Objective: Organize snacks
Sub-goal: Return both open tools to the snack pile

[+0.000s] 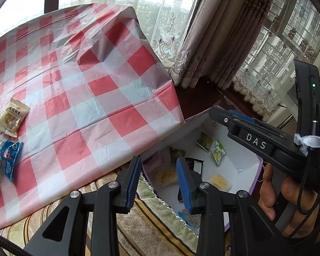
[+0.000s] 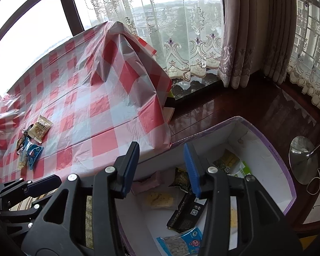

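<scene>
Task status: partly complete. Several snack packets already lie in the open white box point(image 2: 264, 149), which stands just beside the desk point(image 1: 108, 89) at its near right corner. A black packet point(image 2: 187, 211) near the box centre lies flat, its long axis running diagonally from near left to far right. Remaining: a small cluster on the checked cloth, well left of the box, including a cream nut packet point(image 1: 11, 117) and a blue packet point(image 1: 9, 160).

Left gripper point(image 1: 159, 183): jaws partly open, nothing between them, above the box's near edge. Right gripper point(image 2: 162, 170): jaws partly open, empty, over the box.
</scene>
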### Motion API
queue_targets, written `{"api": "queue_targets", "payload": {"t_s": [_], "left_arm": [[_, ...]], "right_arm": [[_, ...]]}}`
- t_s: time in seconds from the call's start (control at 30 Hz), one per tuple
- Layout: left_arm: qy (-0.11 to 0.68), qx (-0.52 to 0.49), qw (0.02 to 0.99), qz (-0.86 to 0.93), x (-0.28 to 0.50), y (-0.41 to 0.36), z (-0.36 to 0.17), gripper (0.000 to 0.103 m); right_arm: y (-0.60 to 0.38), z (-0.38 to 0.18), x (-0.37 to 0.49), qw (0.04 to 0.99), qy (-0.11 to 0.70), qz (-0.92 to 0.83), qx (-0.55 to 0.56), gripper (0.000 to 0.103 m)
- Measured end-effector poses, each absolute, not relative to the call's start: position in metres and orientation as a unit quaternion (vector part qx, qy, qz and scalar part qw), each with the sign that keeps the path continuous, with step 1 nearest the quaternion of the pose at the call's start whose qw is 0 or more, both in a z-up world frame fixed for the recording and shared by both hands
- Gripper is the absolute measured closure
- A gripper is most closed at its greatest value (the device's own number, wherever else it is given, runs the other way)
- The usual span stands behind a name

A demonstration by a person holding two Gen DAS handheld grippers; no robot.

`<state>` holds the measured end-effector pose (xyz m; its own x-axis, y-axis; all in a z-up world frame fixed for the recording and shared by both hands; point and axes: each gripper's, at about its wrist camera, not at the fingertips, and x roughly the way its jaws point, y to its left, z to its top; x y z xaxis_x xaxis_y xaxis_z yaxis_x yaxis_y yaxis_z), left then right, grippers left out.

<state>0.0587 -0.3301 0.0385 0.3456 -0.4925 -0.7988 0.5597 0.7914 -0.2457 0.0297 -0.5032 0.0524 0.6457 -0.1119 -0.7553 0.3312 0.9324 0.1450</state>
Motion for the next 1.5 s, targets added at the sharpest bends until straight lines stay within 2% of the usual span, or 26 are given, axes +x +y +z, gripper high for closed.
{"api": "queue_targets", "payload": {"t_s": [0.6, 1.5], "left_arm": [[0.46, -0.015, 0.847, -0.266, 0.086, -0.272, 0.045, 0.066], [0.45, -0.157, 0.873, -0.103, 0.139, -0.094, 0.031, 0.066]], "right_arm": [[-0.448, 0.06, 0.054, 0.899, 0.418, -0.075, 0.103, 0.055], [-0.306, 0.047, 0.126, 0.891, 0.447, 0.071, 0.031, 0.051]]}}
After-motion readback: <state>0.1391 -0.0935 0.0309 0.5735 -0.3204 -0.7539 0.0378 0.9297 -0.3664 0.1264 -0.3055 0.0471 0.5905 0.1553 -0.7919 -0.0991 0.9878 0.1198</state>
